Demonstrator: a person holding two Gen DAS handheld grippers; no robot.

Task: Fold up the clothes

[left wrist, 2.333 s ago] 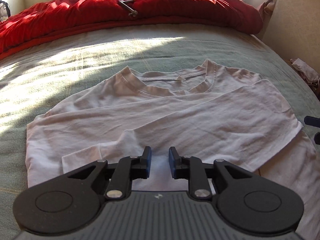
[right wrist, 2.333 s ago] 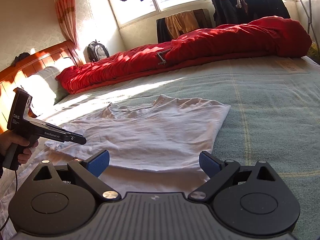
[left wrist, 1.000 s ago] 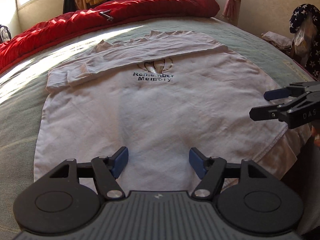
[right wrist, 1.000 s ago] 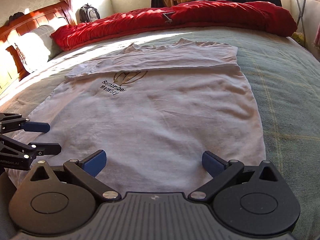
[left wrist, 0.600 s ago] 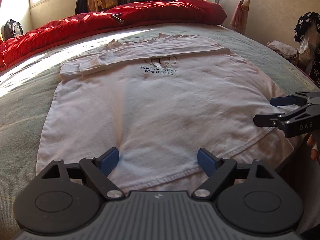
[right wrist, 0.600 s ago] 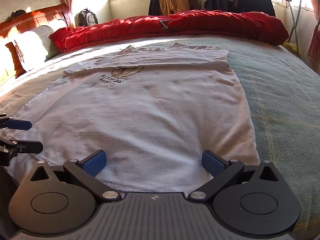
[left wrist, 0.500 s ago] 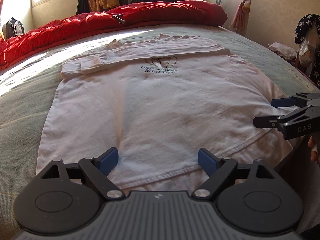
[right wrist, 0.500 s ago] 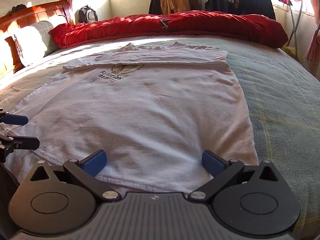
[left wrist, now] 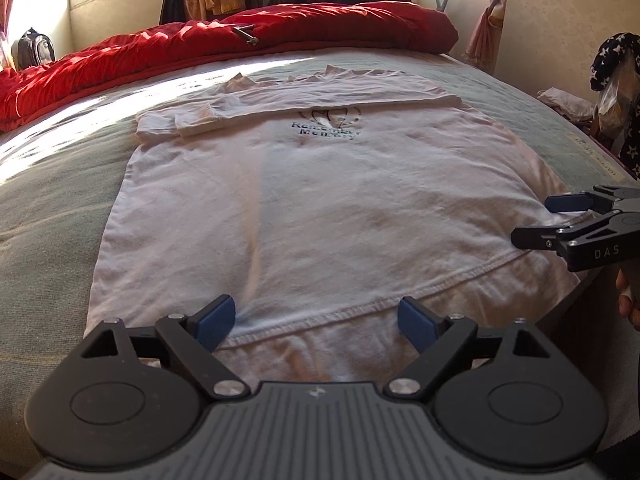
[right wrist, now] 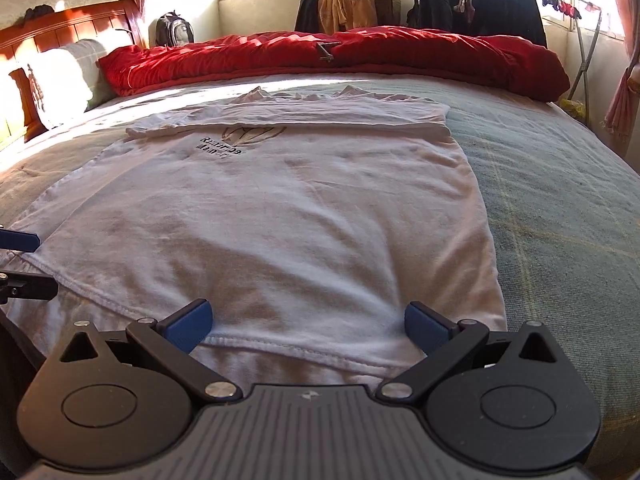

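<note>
While you hold both tools low over the near edge of the bed (left wrist: 48, 208), the white T-shirt (left wrist: 320, 208) lies spread flat across the grey-green cover, its hem toward you at the near edge and its collar toward the far side. Its sleeves are folded across the chest, forming a band just above the dark printed lettering (left wrist: 326, 131). Your left gripper (left wrist: 316, 318) has its jaws spread wide, the blue pads standing to either side of a stretch of the hem with nothing pinched between them; whether the pads touch the cloth cannot be told. Your right gripper (right wrist: 310, 322) is likewise spread wide over the hem nearer the shirt's right corner, clamped on nothing. From the left wrist view, the right tool shows side-on at the right edge of the bed, just over the shirt's corner, with your fingers (left wrist: 628, 300) visible beneath it. Along the far edge of the bed lies a red quilt (right wrist: 320, 60), a pillow (right wrist: 64, 76) rests by the wooden headboard (right wrist: 60, 20) at the far left corner, and dark clothes hang on a rack (right wrist: 480, 4) by the window.
</note>
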